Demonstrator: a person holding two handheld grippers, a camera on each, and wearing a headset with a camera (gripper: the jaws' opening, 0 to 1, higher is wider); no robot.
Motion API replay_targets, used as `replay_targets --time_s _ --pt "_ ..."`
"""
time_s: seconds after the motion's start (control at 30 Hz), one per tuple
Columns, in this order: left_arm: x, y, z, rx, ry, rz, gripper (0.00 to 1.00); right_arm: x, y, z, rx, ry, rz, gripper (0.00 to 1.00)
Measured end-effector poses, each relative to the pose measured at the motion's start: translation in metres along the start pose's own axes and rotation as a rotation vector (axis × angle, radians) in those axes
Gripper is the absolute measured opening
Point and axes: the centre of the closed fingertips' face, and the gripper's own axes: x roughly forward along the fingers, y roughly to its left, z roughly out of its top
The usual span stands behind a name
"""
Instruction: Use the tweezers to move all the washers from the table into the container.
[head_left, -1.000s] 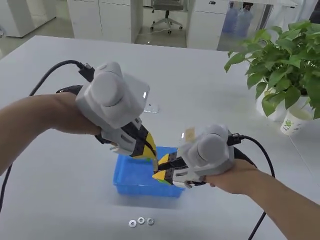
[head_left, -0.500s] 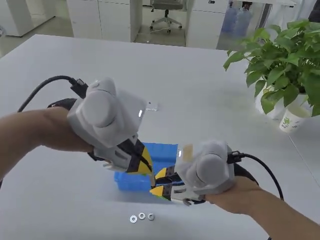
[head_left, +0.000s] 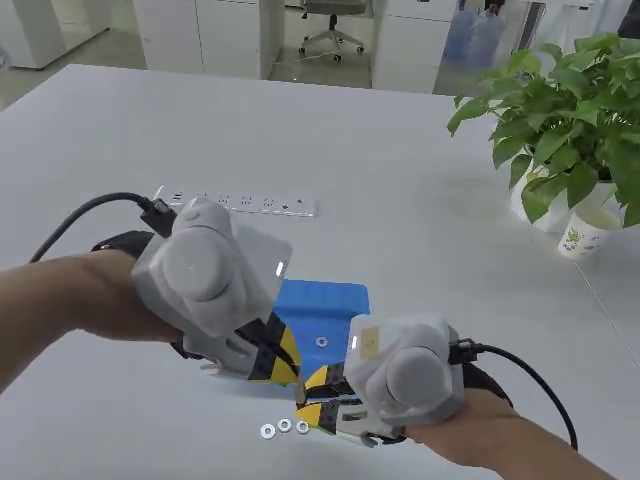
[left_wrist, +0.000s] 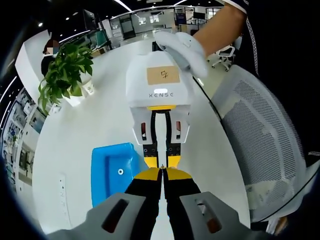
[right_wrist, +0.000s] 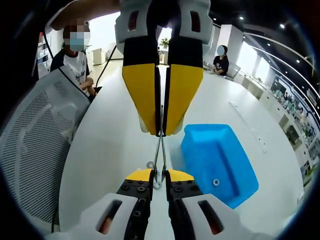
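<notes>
Three small steel washers (head_left: 285, 427) lie in a row on the white table, just in front of the blue container (head_left: 325, 300). One more washer (head_left: 321, 342) rests inside the container (right_wrist: 220, 160). My left gripper (head_left: 296, 376) and right gripper (head_left: 309, 397) meet tip to tip at the container's near edge, right above the row. Thin metal tweezers (right_wrist: 159, 147) run between the two pairs of yellow jaws, and both grippers are shut on them. In the left gripper view my left gripper (left_wrist: 163, 173) faces the right gripper (left_wrist: 162, 162) head on. A washer (right_wrist: 150, 164) lies beside the tweezers.
A white power strip (head_left: 240, 203) lies further back on the table. A potted plant (head_left: 560, 120) stands at the right edge. A mesh office chair (left_wrist: 260, 150) sits beside the table. The table (head_left: 120, 410) is bare to the left of the washers.
Both grippers, still joined at the tips, have dropped from over the container to its near edge, close above the three washers. The head camera has shifted too.
</notes>
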Motion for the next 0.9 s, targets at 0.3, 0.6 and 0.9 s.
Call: replay_targets --time_s 0.3,0.6,0.9 --pt "0.011 -0.004 -0.007 -0.007 0.008 -0.016 0.05 0.008 0.005 -0.009 0.013 0.008 0.002 0.12" --pt "0.018 -0.004 -0.01 -0.019 0.009 -0.029 0.05 0.013 0.005 -0.015 0.034 0.008 0.006 0.12" --pt "0.022 -0.001 -0.01 -0.037 0.0 -0.029 0.05 0.014 0.004 -0.019 0.051 0.001 0.009 0.12"
